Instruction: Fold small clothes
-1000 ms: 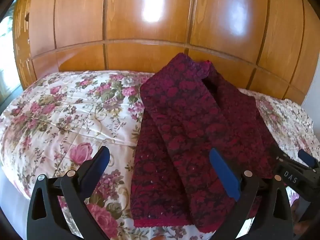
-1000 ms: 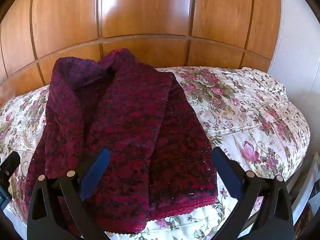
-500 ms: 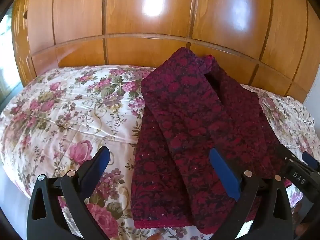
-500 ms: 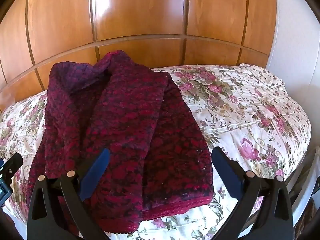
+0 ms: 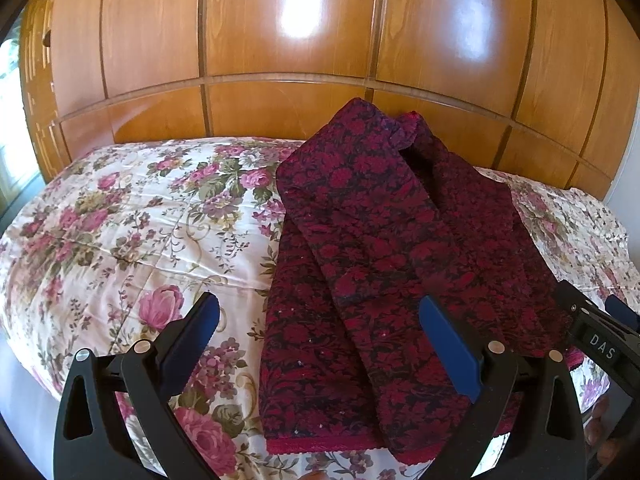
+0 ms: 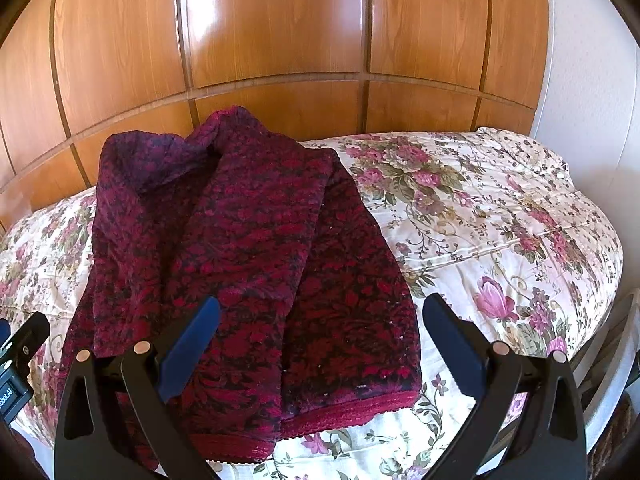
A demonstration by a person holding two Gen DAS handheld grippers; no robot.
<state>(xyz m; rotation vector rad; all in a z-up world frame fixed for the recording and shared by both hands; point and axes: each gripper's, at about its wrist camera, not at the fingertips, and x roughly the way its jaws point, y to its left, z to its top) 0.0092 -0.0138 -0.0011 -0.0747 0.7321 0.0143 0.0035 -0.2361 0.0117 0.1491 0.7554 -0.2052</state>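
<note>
A dark red and black patterned knit garment lies on the floral bedspread, both side panels folded in over the middle, its red hem toward me. It also shows in the right wrist view. My left gripper is open and empty, hovering above the garment's lower left part. My right gripper is open and empty above the lower right part near the hem. The right gripper's body shows at the right edge of the left wrist view.
A glossy wooden panelled wall stands right behind the bed. A white wall is at the far right. The bed's front edge drops off just below the hem. A window is at the far left.
Both grippers have risen and pulled back a little, so the garment sits lower in both views. Both stay open; the garment has not moved.
</note>
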